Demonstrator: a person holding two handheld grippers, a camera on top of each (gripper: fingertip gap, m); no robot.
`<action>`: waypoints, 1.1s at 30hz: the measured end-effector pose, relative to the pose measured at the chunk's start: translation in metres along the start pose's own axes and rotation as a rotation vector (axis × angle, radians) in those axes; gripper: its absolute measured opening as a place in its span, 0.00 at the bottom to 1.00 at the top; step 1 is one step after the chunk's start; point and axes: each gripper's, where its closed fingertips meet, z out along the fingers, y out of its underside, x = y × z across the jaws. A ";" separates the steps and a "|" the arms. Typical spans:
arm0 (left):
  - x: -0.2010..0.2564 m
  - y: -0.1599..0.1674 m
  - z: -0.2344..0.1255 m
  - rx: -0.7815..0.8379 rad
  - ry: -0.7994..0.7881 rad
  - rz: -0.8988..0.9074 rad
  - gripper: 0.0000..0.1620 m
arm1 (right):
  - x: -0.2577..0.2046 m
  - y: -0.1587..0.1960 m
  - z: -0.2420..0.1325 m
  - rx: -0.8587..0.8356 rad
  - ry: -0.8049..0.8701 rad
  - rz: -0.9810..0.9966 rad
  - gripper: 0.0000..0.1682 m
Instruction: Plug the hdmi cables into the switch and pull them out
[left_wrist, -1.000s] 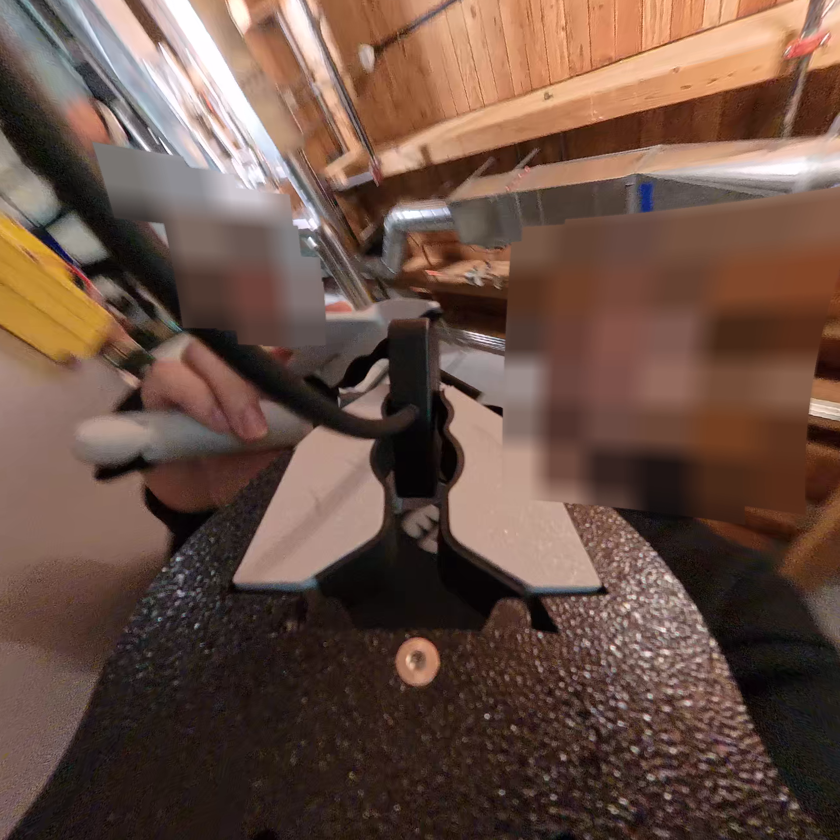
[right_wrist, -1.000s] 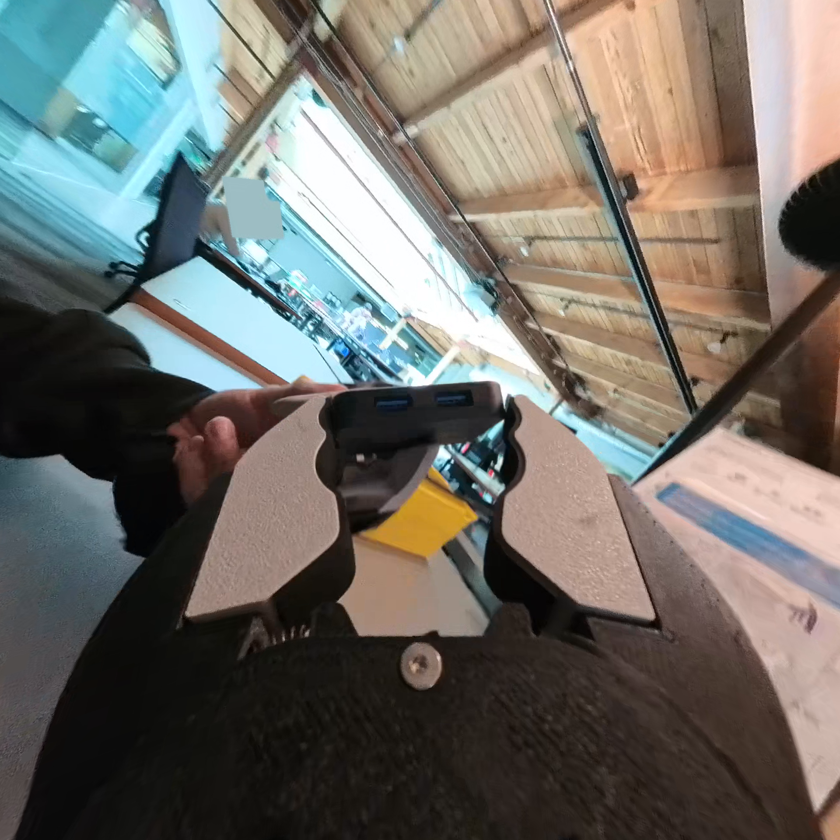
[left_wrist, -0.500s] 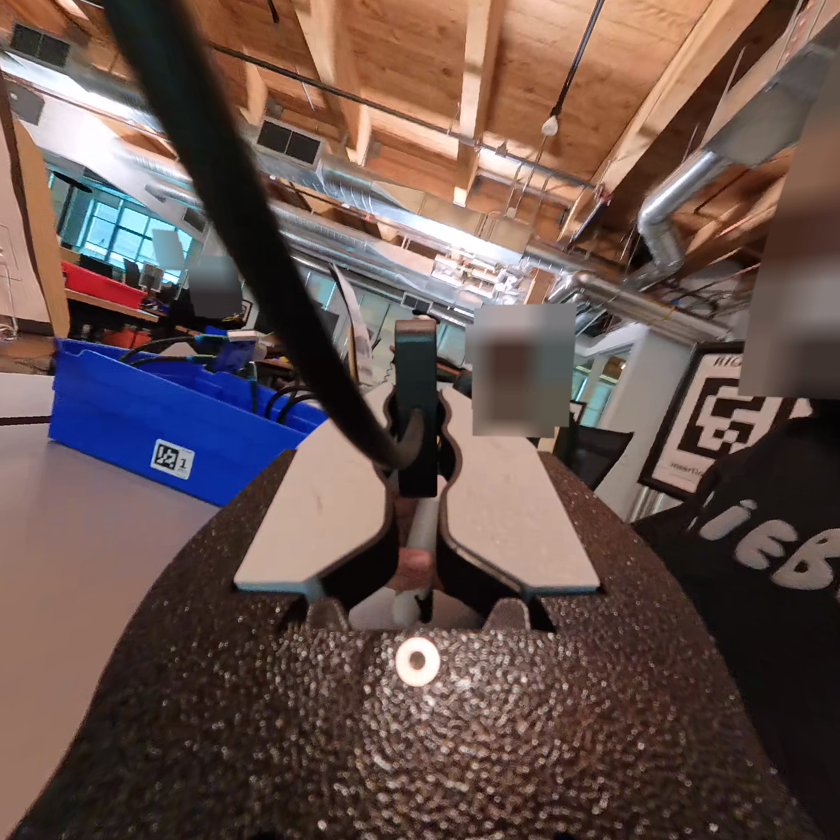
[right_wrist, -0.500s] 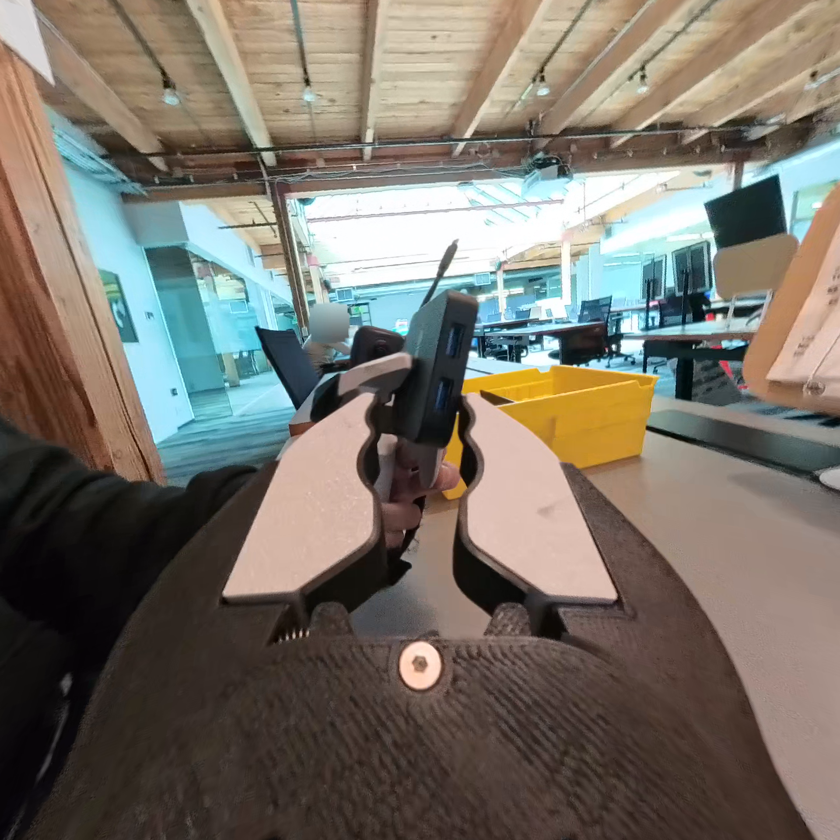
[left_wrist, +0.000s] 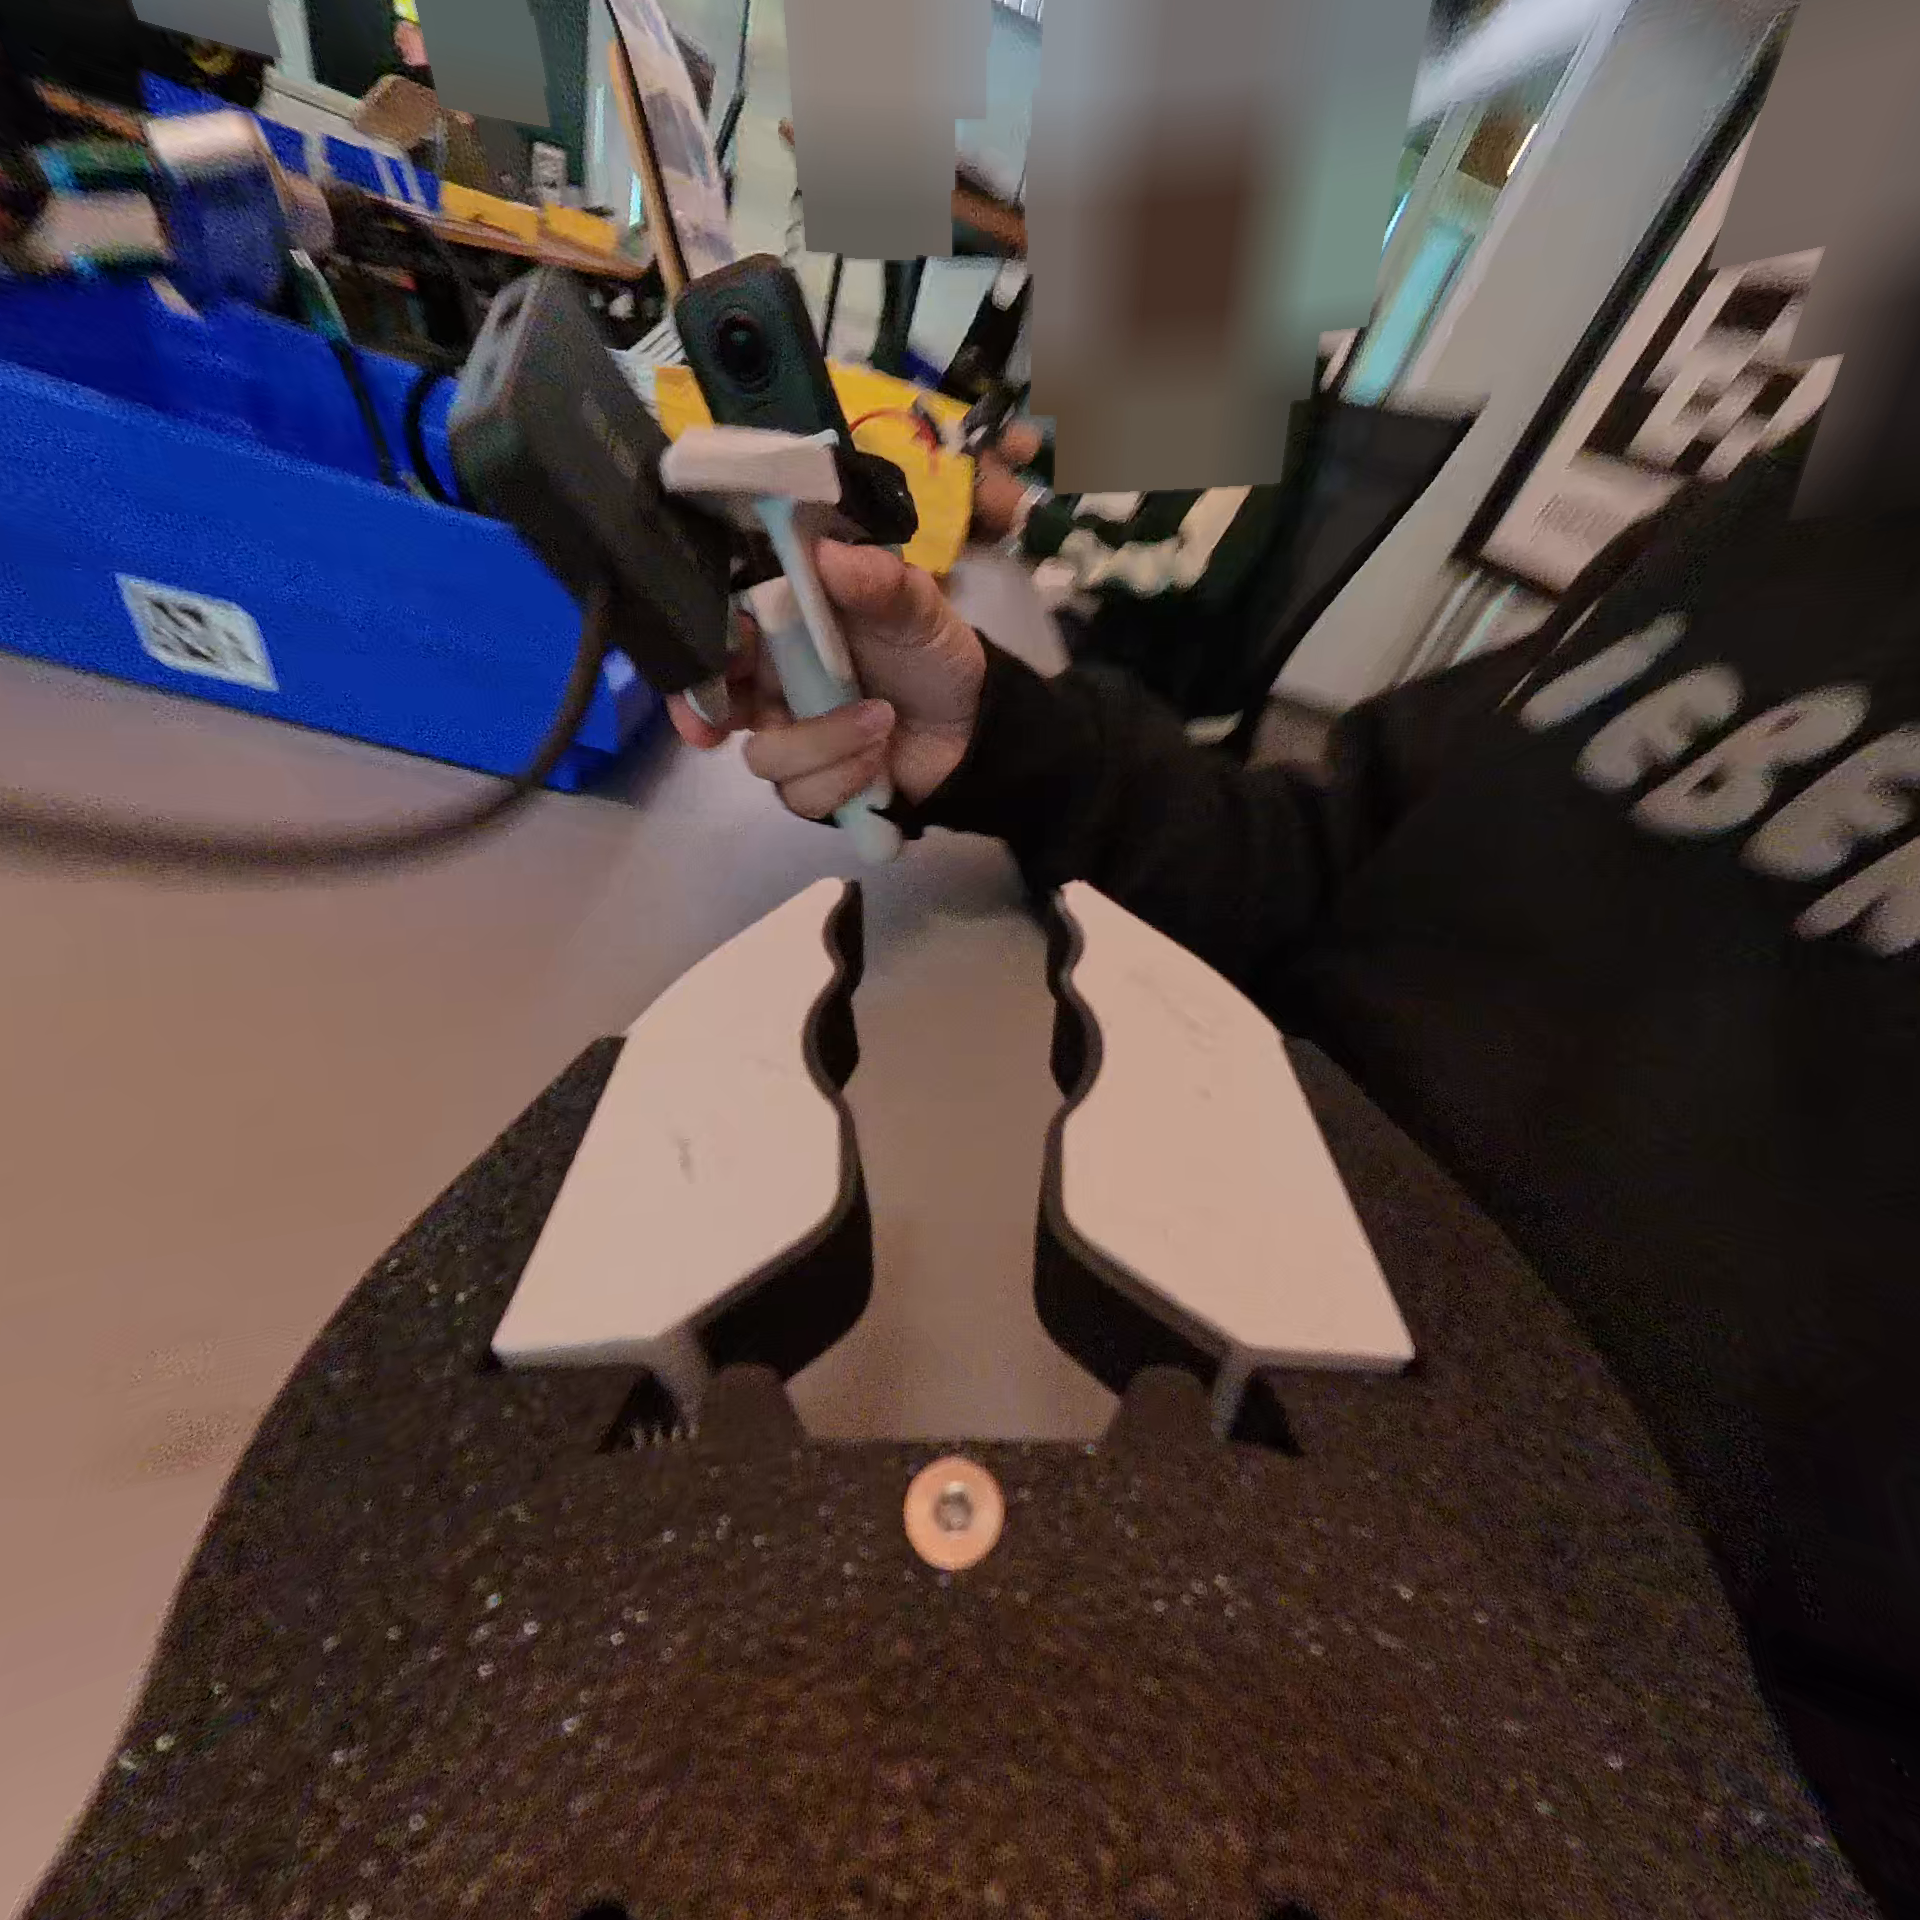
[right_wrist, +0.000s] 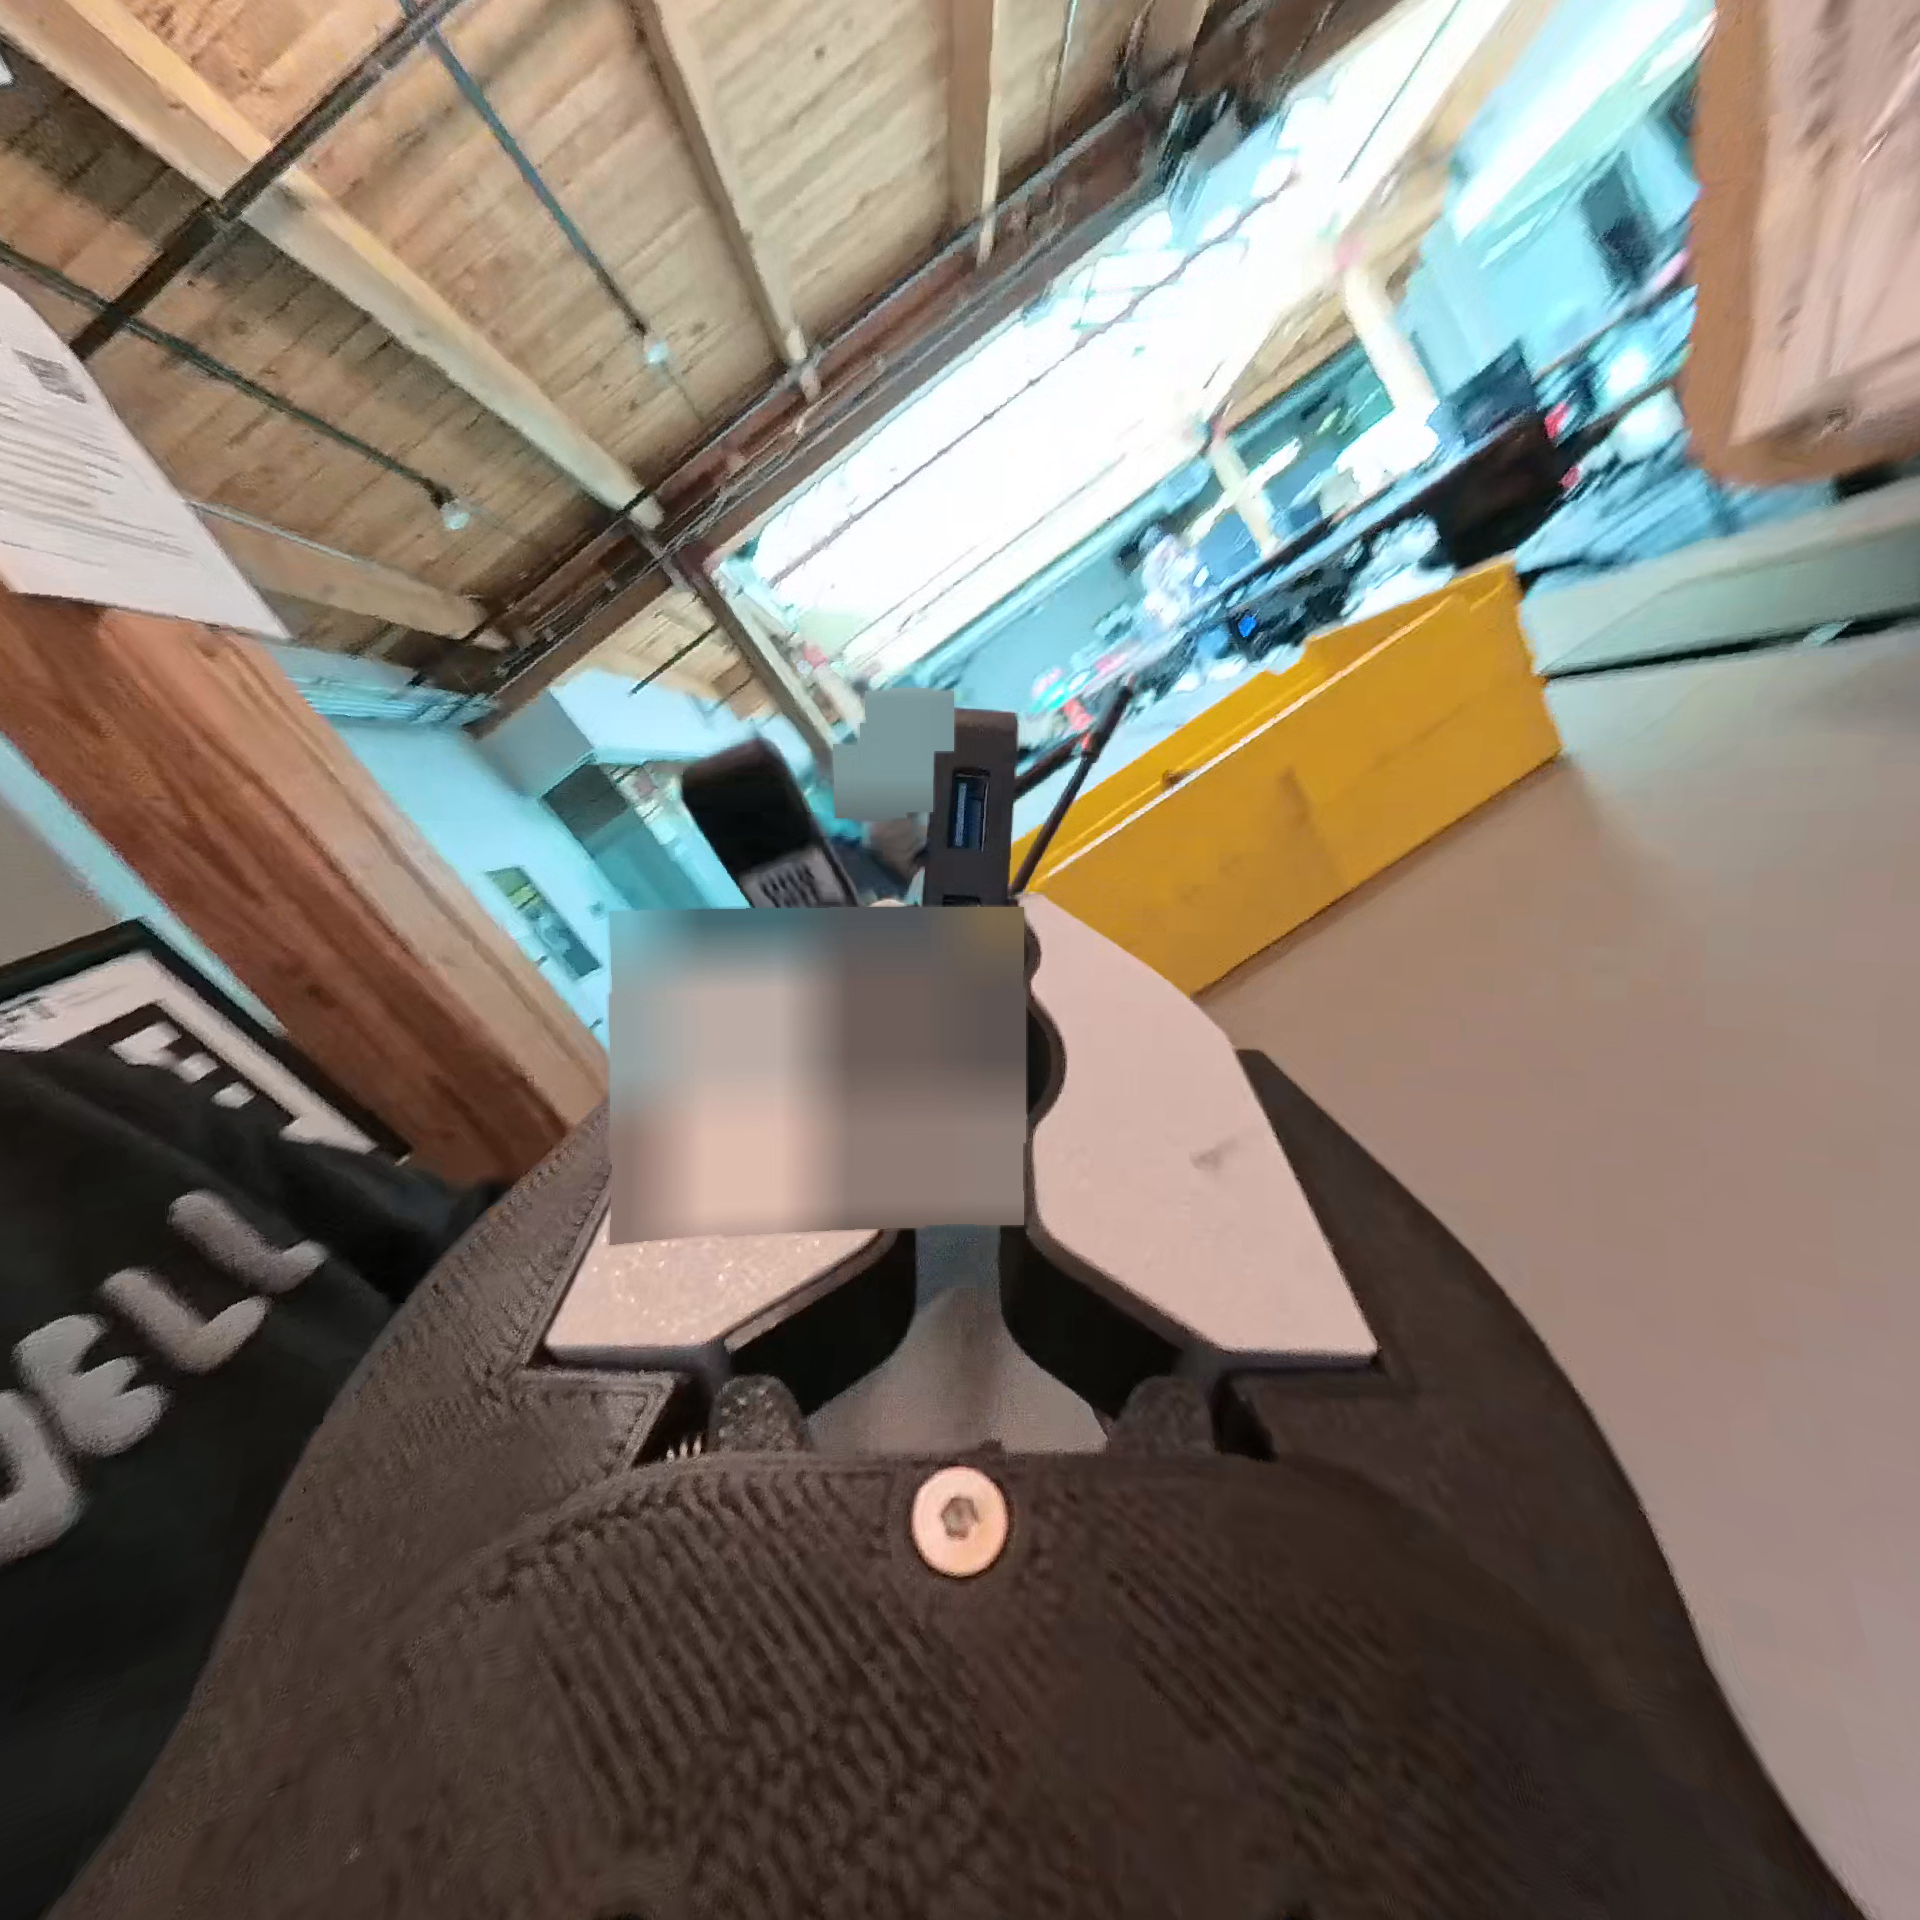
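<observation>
In the left wrist view, a blue bin (left_wrist: 260, 561) stands at far left on the desk (left_wrist: 260, 1039). The switch (left_wrist: 582, 488), cable (left_wrist: 416, 821) trailing, is held aloft by the right tool (left_wrist: 727, 613). The left tool (left_wrist: 951, 925) is spread, empty. In the right wrist view, the right tool pinches the switch (right_wrist: 971, 810); a yellow bin (right_wrist: 1299, 779) lies beyond.
</observation>
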 end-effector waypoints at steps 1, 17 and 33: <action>-0.001 -0.008 -0.002 -0.048 -0.074 0.089 0.25 | -0.001 0.008 0.003 -0.047 -0.019 0.016 0.08; -0.028 0.007 0.013 -0.450 0.004 -0.155 0.09 | -0.027 0.057 0.027 -0.266 -0.129 -0.209 0.08; -0.034 -0.004 -0.002 -0.129 0.122 -0.863 0.08 | -0.015 0.061 0.029 -0.278 0.118 -1.059 0.52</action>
